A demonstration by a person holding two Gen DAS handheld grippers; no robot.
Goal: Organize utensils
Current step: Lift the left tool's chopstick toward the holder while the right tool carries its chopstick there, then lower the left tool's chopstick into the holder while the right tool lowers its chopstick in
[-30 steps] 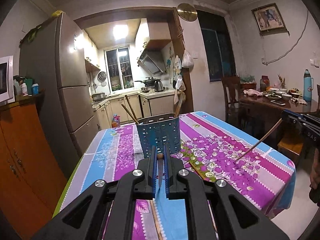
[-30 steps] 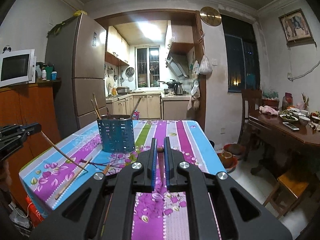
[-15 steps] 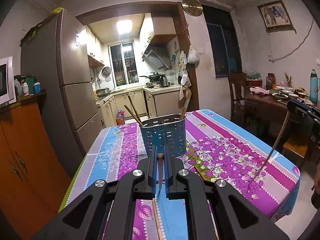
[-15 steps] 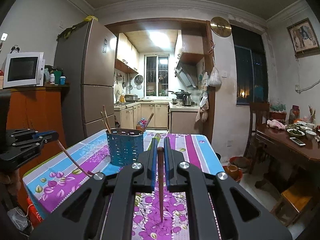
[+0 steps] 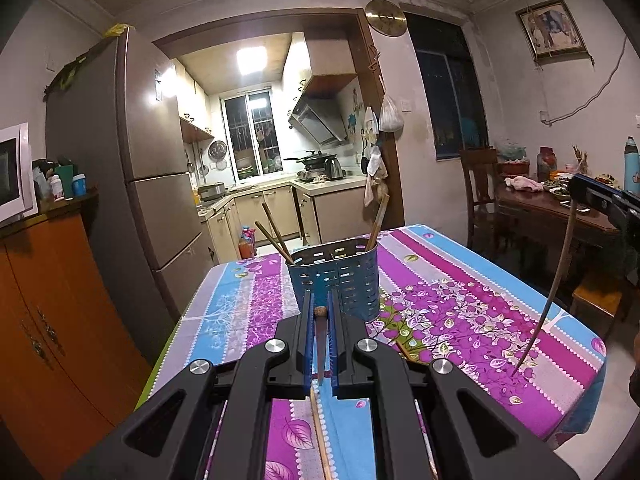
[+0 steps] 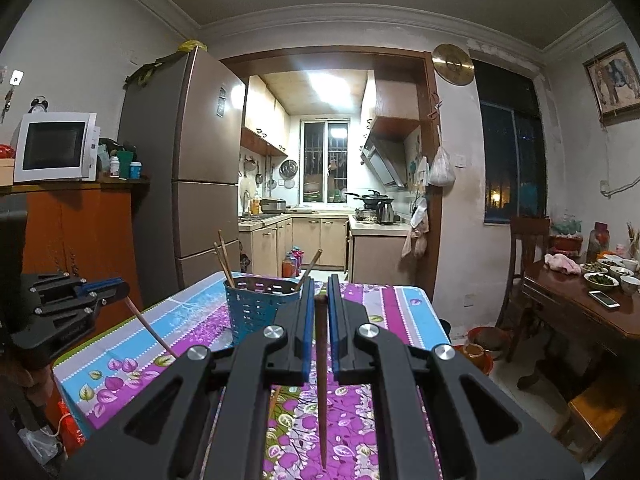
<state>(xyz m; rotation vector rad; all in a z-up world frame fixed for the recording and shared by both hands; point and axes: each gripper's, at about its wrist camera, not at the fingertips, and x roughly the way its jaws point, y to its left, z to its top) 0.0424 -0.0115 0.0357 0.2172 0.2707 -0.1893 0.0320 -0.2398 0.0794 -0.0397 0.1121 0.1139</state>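
Observation:
A blue perforated utensil holder (image 5: 336,280) (image 6: 256,308) stands on the floral tablecloth (image 5: 460,312) with three chopsticks (image 5: 274,236) leaning in it. My left gripper (image 5: 320,300) is shut on a brown chopstick (image 5: 321,344) that hangs point-down just in front of the holder; in the right wrist view this gripper (image 6: 100,286) sits at the left with its chopstick (image 6: 152,330) slanting toward the cloth. My right gripper (image 6: 320,284) is shut on another chopstick (image 6: 322,392), point-down above the cloth, right of the holder; the left wrist view shows this gripper (image 5: 592,192) at the right edge.
Loose chopsticks (image 5: 320,436) (image 5: 404,352) lie on the cloth near me. A fridge (image 5: 132,184) and an orange cabinet (image 5: 52,320) with a microwave (image 6: 56,146) stand left. A wooden dining table (image 6: 580,304) with dishes and a chair (image 5: 480,196) stand right.
Both grippers have risen with their chopsticks. The right gripper's chopstick, earlier slanted with its tip on the cloth, now hangs much steeper. The holder has not moved.

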